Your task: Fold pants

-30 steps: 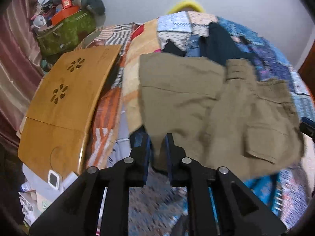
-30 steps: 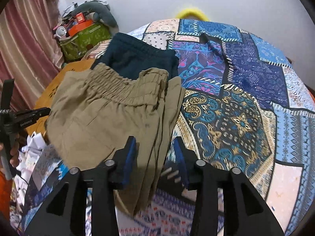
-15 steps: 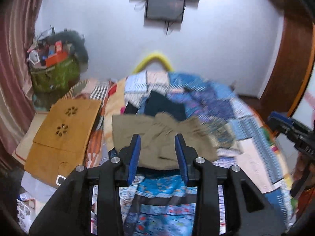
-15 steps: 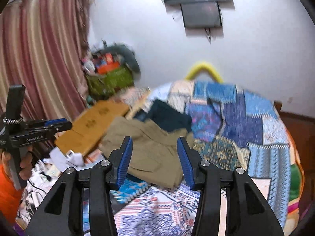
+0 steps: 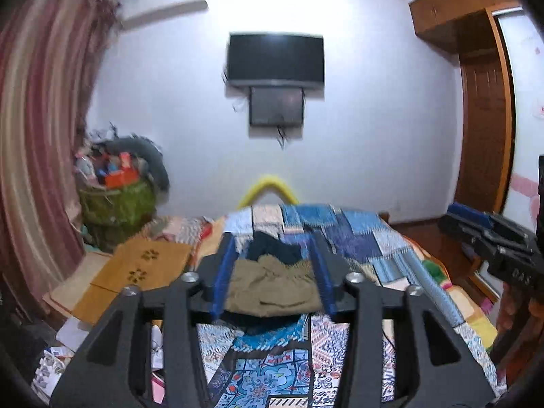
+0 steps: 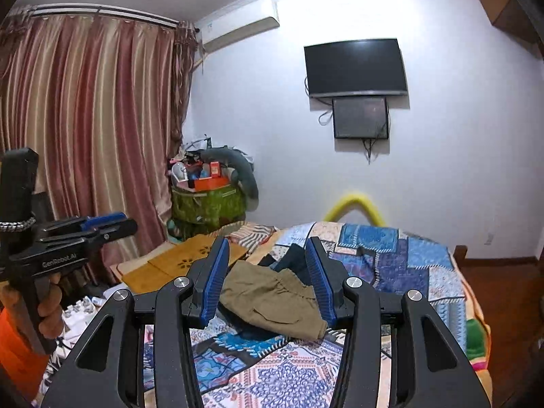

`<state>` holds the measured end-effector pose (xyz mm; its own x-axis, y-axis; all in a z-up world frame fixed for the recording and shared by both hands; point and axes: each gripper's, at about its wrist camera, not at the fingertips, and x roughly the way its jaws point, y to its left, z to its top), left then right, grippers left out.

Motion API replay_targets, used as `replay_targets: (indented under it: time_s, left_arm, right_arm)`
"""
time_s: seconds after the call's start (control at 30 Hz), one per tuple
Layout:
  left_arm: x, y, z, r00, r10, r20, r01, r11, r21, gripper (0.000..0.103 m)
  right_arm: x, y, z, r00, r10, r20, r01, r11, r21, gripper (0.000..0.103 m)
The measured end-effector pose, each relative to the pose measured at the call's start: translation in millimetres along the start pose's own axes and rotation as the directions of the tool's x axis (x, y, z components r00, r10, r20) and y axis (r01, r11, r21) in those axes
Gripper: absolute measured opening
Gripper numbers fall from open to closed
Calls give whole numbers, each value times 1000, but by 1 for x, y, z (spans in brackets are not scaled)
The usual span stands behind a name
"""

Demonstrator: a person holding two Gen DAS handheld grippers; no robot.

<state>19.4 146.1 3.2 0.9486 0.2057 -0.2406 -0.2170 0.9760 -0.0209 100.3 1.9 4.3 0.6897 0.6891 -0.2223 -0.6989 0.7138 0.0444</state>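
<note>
The khaki pants (image 5: 272, 289) lie folded in a compact bundle on the patchwork bedspread (image 5: 357, 238), partly on top of a dark garment (image 5: 272, 248). They also show in the right wrist view (image 6: 272, 302). My left gripper (image 5: 273, 275) is open and empty, held well back from the pants. My right gripper (image 6: 267, 282) is open and empty too, raised away from the bed. Each gripper appears at the edge of the other's view, the left gripper (image 6: 88, 229) and the right gripper (image 5: 476, 224).
A wooden lap desk (image 6: 180, 265) lies at the bed's left side. A green basket (image 6: 207, 204) full of clutter stands by the striped curtain (image 6: 85, 136). A TV (image 6: 353, 66) hangs on the far wall. A wooden wardrobe (image 5: 482, 129) stands at the right.
Both grippers let go of the pants, opened wide and pulled back and up from the bed. The pants stay folded on the bedspread.
</note>
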Motion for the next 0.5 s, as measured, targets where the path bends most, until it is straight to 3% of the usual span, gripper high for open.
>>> replay_targets:
  time_s: [0.13,0.33,0.5]
  left_arm:
    - [-30,-6,-5,999,1,52,0,1000,-16,76]
    - [-48,-10,-11,995,52,84,-52,999,-3,98]
    - [-52,-4,-16,996,54,73,-52,998,-40,102]
  right_arm:
    - [-15,5,-6,999,-25,41,24,999,30,73]
    - [-24,6,-7,994,-92,60,90,995,41,96]
    - [-28,7,-9,992,-116,59,113,992,50,102]
